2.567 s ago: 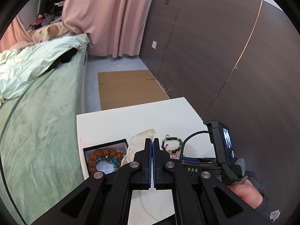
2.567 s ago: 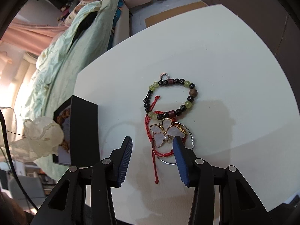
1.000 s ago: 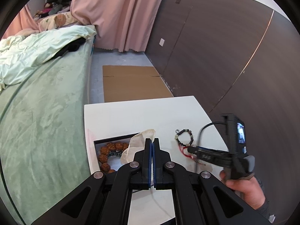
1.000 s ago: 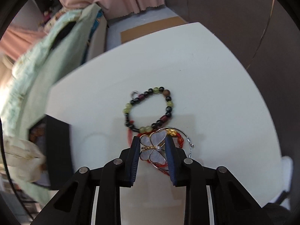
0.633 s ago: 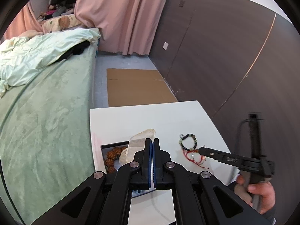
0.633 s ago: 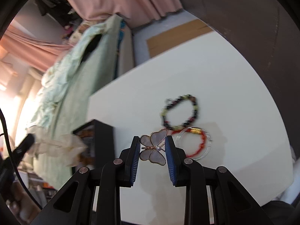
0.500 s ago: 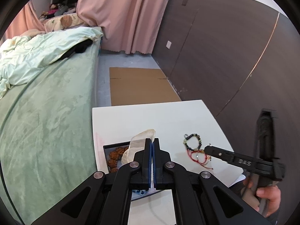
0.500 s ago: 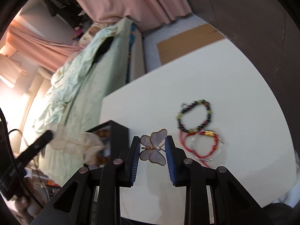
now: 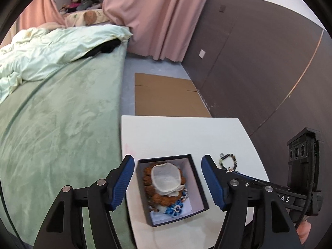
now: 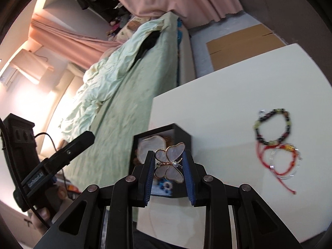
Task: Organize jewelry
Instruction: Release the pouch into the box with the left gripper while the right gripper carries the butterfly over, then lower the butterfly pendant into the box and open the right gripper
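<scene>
A black jewelry box (image 9: pixel 198 183) sits near the left edge of the white table (image 9: pixel 176 137). Inside it a cream pouch (image 9: pixel 166 176) lies on a brown bead bracelet (image 9: pixel 148 171), with a blue flower piece (image 9: pixel 174 209) nearer to me. My left gripper (image 9: pixel 167 165) hovers over the box, its jaws opening with nothing between the pads. My right gripper (image 10: pixel 168 158) is shut on a pearly butterfly brooch (image 10: pixel 171 173), held in the air just in front of the box (image 10: pixel 183 143). A black-and-green bead bracelet (image 10: pixel 271 126) and a red cord bracelet (image 10: pixel 263 155) lie on the table to the right.
A clear bangle (image 10: pixel 285 175) overlaps the red cord. A green bed (image 9: pixel 62 124) runs along the table's left side. Flat cardboard (image 9: pixel 166 95) lies on the floor beyond the table, and a dark panelled wall (image 9: pixel 259 72) stands to the right. A hand (image 10: pixel 43 213) holds the left gripper's handle.
My left gripper has opened and let go of the cream pouch, which now lies in the box. My right gripper has lifted the butterfly brooch off the table and carried it left toward the box.
</scene>
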A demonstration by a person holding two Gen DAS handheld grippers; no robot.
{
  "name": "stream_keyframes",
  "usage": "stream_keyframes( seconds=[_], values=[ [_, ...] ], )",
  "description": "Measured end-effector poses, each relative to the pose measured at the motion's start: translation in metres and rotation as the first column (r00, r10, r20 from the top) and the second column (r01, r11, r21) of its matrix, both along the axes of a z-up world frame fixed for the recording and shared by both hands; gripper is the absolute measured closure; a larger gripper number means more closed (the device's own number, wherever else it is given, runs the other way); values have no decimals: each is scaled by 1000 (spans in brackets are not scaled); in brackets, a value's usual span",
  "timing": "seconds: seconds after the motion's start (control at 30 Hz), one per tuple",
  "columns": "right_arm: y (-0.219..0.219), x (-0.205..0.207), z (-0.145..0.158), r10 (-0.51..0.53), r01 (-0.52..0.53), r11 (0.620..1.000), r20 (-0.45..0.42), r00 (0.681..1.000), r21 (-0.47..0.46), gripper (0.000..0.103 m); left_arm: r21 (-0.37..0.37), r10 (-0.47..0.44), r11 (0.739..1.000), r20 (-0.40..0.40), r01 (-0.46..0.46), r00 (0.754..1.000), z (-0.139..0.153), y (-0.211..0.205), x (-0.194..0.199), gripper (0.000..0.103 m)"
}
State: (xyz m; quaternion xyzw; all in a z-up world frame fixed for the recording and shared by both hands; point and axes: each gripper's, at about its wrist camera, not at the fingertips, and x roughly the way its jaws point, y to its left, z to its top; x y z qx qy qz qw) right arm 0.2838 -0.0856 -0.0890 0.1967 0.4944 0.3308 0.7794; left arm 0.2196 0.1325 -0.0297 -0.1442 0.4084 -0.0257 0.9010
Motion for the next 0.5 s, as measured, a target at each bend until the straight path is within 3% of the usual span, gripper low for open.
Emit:
stream_keyframes(
  seconds=[0.33,0.37,0.4,0.43,0.5],
  values=[
    [45,13,-10,62,-59,994,-28,998,94,74,8,33,999,0,-33,999,0,18,-11,35],
    [49,13,-12,74,-70,993,-34,997,96,65,6,35,999,0,-35,999,1,19,-12,35],
    [54,15,-15,83,-78,992,-44,996,94,44,4,38,999,1,-38,999,1,20,-12,35],
    [57,15,-18,80,-75,993,-48,996,94,34,3,40,999,1,-40,999,2,20,-13,35],
    [57,15,-20,75,-70,993,-50,996,90,29,5,42,999,2,-42,999,3,20,-14,35]
  ],
)
